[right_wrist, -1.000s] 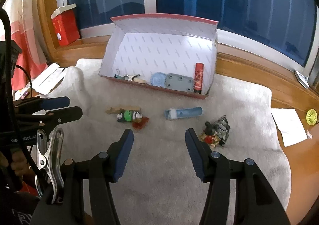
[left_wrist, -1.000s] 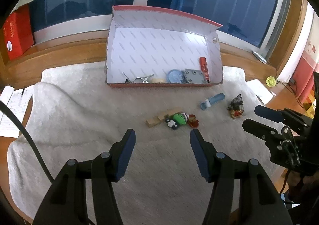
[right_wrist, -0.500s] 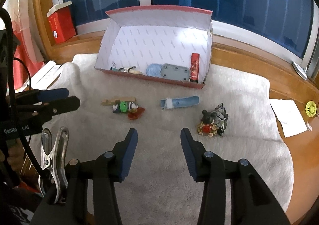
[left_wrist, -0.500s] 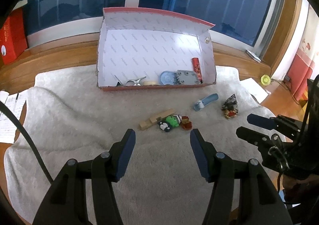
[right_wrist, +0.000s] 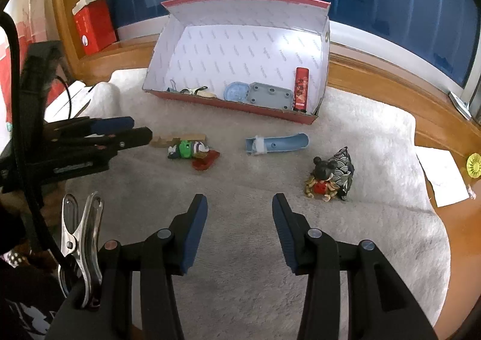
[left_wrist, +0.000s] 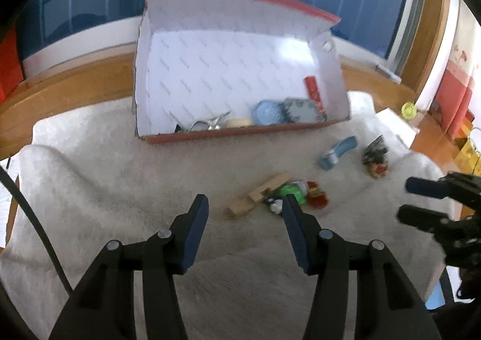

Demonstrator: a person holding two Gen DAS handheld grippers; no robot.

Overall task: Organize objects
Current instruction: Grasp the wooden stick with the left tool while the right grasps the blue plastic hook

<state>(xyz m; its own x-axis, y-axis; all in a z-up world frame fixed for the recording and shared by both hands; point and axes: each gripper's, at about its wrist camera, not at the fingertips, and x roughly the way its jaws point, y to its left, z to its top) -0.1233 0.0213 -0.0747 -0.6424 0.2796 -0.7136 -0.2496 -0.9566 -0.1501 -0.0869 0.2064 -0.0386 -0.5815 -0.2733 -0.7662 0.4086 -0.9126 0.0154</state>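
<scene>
An open red box [left_wrist: 240,132] [right_wrist: 228,103] with a white patterned inside stands on a white towel [left_wrist: 105,165] [right_wrist: 360,135]. It holds a red tube [right_wrist: 300,88], a grey plate [right_wrist: 270,96], a blue disc [right_wrist: 236,91] and metal clips [right_wrist: 192,90]. On the towel lie a wooden block [left_wrist: 257,194], a green toy [right_wrist: 186,149] with a red piece [right_wrist: 206,161], a blue handle [right_wrist: 276,143] and a mouse figure with a patterned pouch [right_wrist: 330,179]. My left gripper [left_wrist: 245,207] is open just before the block and green toy. My right gripper [right_wrist: 239,206] is open and empty.
A red carton [right_wrist: 94,25] stands on the wooden sill at the left. Papers [right_wrist: 442,177] and a yellow disc [right_wrist: 474,162] lie on the wood at the right. A metal spring clamp [right_wrist: 81,231] hangs by my right gripper. Windows run behind the box.
My left gripper has moved forward and right toward the wooden block and green toy. My right gripper has closed in a little on the towel, its jaws slightly narrower.
</scene>
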